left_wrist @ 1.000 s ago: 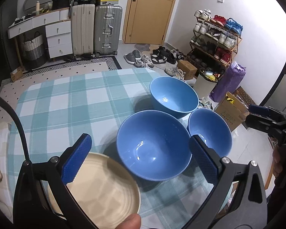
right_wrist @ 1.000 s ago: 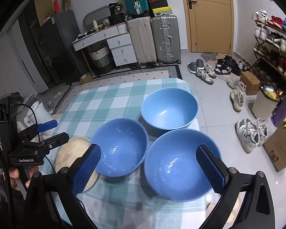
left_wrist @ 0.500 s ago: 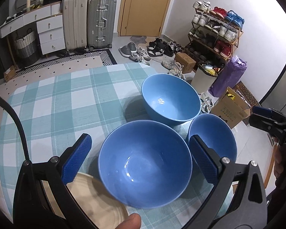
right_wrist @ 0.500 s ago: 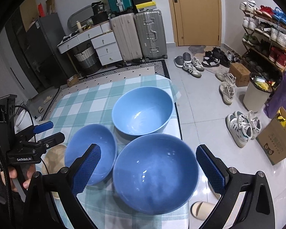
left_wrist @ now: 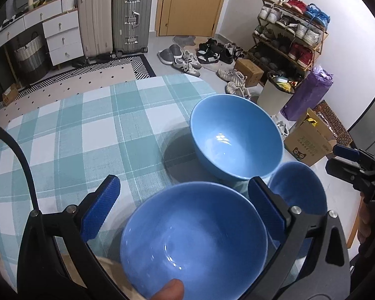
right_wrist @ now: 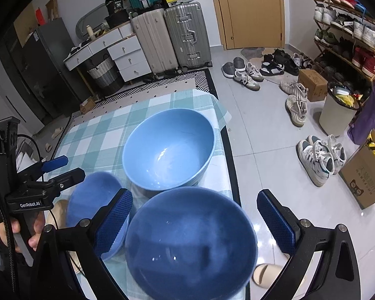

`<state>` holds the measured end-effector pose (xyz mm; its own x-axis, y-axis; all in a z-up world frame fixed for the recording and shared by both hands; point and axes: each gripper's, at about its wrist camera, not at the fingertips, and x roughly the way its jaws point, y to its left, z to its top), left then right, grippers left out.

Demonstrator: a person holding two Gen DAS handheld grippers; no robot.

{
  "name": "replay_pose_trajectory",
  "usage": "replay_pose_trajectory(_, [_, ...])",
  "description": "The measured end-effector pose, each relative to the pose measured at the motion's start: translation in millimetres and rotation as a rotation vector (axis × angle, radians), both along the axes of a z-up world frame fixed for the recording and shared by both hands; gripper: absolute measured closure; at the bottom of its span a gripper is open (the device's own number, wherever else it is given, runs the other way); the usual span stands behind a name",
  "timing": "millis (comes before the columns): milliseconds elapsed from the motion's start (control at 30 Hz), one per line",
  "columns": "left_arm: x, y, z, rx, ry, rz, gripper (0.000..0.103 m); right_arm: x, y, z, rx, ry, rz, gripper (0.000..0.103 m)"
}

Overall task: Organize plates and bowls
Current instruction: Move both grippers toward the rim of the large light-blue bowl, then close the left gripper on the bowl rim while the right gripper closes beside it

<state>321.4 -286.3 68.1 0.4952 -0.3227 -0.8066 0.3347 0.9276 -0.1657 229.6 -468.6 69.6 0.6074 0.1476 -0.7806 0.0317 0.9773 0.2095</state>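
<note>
- Left claw (left_wrist: 183,215) open, blue pads spread wide, holding nothing; hovering above the near blue bowl (left_wrist: 193,240), which sits between its fingers.
- Cream plate (left_wrist: 112,265) peeking out at that bowl's near left rim, mostly hidden by the claw frame.
- Right claw (right_wrist: 195,221) likewise open and empty, poised over the right-hand blue bowl (right_wrist: 191,242) at the table's near right corner.
- All three bowls upright on the checked tablecloth (left_wrist: 87,130) covering the table.
- Far blue bowl (left_wrist: 236,137) just beyond the other two, close to their rims near the table's right edge; touching or not, cannot tell.
- Left stretch of the cloth bare.
- On the floor beyond: scattered sneakers (right_wrist: 246,75), a cardboard box (left_wrist: 310,142), a white bin (right_wrist: 337,110).
- Farther back: a shoe rack (left_wrist: 290,32), two suitcases (left_wrist: 112,20), a wooden door (right_wrist: 250,10).
</note>
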Motion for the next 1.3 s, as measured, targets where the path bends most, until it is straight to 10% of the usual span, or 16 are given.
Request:
replay_pose_trajectory(733, [69.3,-32.4,-52.2,0.021,0.082,-0.016,0.002,64.7,-14.9,-49.9,0.023,0.088,-0.024,0.018])
replay_pose_trajectory(1300, [83.6,-44.9,-67.5,0.024,0.107,-0.038,0.038,88.2,-10.0,-63.1,0.022,0.111,-0.007,0.048])
